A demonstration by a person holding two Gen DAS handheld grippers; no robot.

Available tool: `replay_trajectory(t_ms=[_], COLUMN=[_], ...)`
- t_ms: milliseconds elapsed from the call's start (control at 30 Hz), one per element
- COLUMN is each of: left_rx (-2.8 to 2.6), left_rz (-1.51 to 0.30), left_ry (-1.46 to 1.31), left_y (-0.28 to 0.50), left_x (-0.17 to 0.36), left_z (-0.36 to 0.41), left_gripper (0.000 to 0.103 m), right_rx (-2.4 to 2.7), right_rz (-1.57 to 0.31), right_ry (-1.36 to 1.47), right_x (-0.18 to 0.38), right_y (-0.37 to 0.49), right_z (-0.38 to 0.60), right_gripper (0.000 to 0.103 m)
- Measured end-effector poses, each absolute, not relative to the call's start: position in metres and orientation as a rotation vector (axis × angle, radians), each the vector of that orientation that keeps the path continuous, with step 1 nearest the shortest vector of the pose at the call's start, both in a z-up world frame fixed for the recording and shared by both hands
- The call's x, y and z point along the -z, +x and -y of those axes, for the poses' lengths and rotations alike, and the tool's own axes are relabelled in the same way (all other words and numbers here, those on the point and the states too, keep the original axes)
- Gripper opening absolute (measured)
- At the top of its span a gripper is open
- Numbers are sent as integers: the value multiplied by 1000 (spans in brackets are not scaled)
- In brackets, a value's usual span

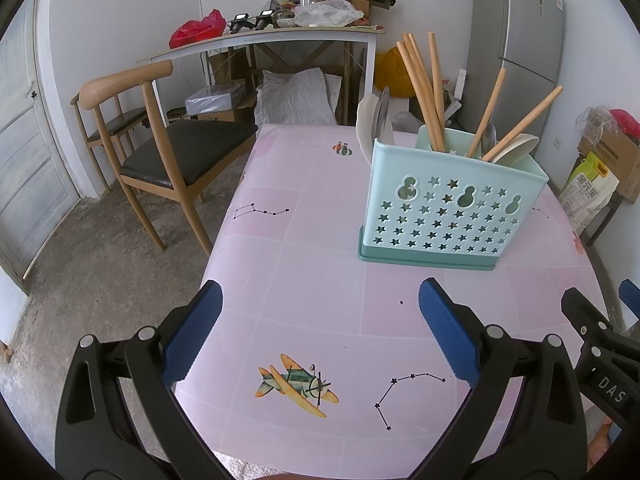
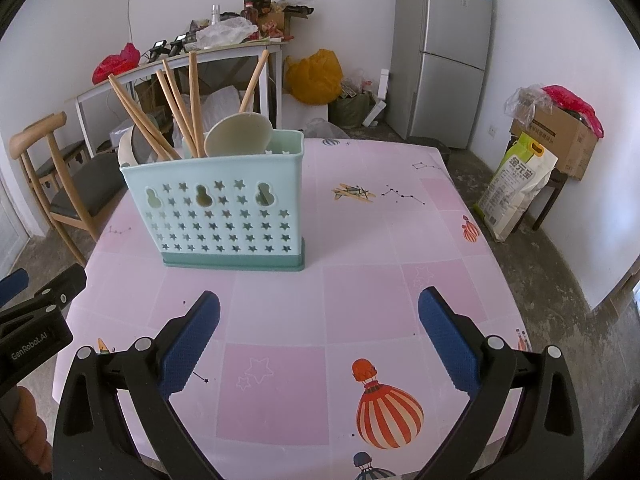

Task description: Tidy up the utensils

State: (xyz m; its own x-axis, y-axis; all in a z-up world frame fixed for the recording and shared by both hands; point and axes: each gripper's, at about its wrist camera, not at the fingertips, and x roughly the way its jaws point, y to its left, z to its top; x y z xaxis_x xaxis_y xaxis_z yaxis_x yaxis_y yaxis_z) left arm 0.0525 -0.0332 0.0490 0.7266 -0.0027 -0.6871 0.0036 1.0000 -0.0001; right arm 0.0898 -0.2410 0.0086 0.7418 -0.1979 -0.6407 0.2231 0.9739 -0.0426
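Upright on the pink tablecloth, the mint utensil holder stood with its long axis running left to right, its perforated face toward both cameras. Wooden-handled utensils rose from it, handles fanning upward and apart. A wooden chair stood to the left, a grey refrigerator far right. The left gripper and right gripper hung near the holder, fingers spread wide, gripping nothing.
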Motion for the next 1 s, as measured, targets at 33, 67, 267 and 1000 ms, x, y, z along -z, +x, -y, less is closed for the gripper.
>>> replay_trajectory(t_ms=[33, 67, 267, 1000], left_rx=[4, 4, 3, 3], left_rz=[-758, -758, -756, -757], left_ry=[1, 2, 2, 1], left_y=[53, 52, 52, 52], left_x=[-49, -49, -49, -49], left_z=[33, 34, 34, 34], left_gripper=[95, 95, 95, 95], right_rx=[231, 231, 231, 230], right_rz=[-698, -699, -698, -701], right_ry=[38, 38, 38, 39], right_x=[-8, -8, -8, -8], right_y=[89, 89, 89, 89], right_z=[241, 241, 241, 242], right_gripper=[97, 97, 97, 97])
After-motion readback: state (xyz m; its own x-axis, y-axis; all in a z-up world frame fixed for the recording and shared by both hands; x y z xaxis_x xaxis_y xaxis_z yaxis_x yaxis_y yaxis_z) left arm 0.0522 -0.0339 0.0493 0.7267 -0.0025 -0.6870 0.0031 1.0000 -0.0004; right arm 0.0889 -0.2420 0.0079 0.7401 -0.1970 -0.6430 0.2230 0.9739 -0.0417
